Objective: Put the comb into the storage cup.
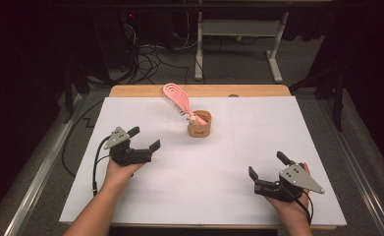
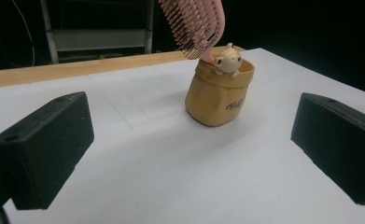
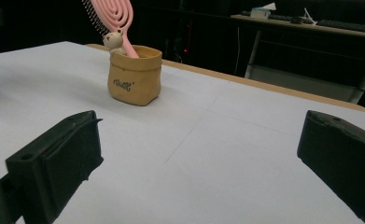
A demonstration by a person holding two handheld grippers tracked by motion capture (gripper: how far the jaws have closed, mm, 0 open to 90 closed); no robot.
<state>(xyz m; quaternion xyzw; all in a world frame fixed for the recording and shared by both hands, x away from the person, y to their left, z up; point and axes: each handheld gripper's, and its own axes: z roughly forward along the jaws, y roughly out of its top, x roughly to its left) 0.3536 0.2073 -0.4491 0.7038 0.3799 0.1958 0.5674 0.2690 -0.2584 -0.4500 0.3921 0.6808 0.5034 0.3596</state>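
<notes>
the room is dark — light falls mostly on a white sheet [image 1: 258, 147] covering the table, whose wooden edge [image 1: 130, 91] shows along the far side. beyond it, upper centre of the high view, a white desk frame [image 1: 238, 29] stands on grey floor [image 1: 238, 69], with black cables [image 1: 148, 56] tangled to its left. a metal rail [image 1: 37, 172] runs down the lower left — another at the right edge.

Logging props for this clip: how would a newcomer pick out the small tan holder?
Start at the white table and look toward its far edge, near the middle. There stands a small tan sack-shaped pot, apart from both hand-held grippers. A pink hairbrush leans out of it and a tiny bear figure perches on its rim.
</notes>
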